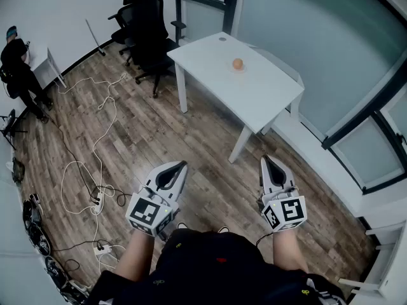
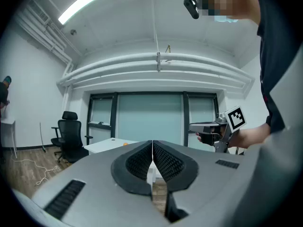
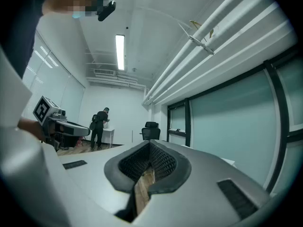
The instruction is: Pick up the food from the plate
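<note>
Left tool (image 1: 180,164) and right tool (image 1: 267,160) sit clenched, empty (food (image 1: 237,63) far off, upper centre); the person should approach, opening 1.

No readable text, label, brand or number shows in any view.

Small round orange food (image 1: 238,63) sits far off on the white rectangular table (image 1: 257,100), too tiny to tell its kind, and its plate (image 1: 238,69) is barely a pale rim. In the left gripper view the grey left tool (image 2: 152,150) hides most of the table, and the left edge clips a person in dark clothes (image 2: 3,96).
</note>
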Demonstrator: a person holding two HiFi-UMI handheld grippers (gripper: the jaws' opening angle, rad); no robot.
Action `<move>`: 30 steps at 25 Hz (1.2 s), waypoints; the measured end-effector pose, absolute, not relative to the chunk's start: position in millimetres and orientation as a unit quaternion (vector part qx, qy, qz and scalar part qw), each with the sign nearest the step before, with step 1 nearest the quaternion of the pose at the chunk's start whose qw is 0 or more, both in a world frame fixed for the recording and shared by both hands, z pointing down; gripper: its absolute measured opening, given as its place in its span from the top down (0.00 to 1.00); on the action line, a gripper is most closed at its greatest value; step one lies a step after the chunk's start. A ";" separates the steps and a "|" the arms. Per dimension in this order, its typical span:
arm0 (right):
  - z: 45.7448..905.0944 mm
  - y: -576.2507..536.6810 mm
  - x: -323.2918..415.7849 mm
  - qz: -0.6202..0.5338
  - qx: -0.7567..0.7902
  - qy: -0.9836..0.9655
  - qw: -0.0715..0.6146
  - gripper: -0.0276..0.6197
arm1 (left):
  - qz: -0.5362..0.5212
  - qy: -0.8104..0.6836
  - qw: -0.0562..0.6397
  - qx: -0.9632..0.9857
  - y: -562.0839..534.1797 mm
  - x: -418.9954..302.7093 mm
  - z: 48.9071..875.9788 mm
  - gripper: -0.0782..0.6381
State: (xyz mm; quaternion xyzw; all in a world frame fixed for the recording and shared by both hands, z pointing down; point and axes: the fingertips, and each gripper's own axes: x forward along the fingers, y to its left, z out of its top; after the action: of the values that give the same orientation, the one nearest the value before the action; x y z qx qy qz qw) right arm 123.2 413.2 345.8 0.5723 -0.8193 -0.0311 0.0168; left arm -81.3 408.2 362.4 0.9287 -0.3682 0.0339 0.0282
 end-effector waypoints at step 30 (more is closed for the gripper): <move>370.8 388.9 -17.0 -0.023 0.552 -0.831 0.061 0.92 | 0.016 -0.341 0.036 0.939 394.3 -192.2 381.7 0.86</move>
State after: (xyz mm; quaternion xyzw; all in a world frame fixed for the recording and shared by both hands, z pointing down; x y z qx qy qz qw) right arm -17.0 388.9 370.8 0.5518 -0.8314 -0.0234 0.0615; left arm -192.2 394.3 381.7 0.9394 -0.3406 0.0160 0.0360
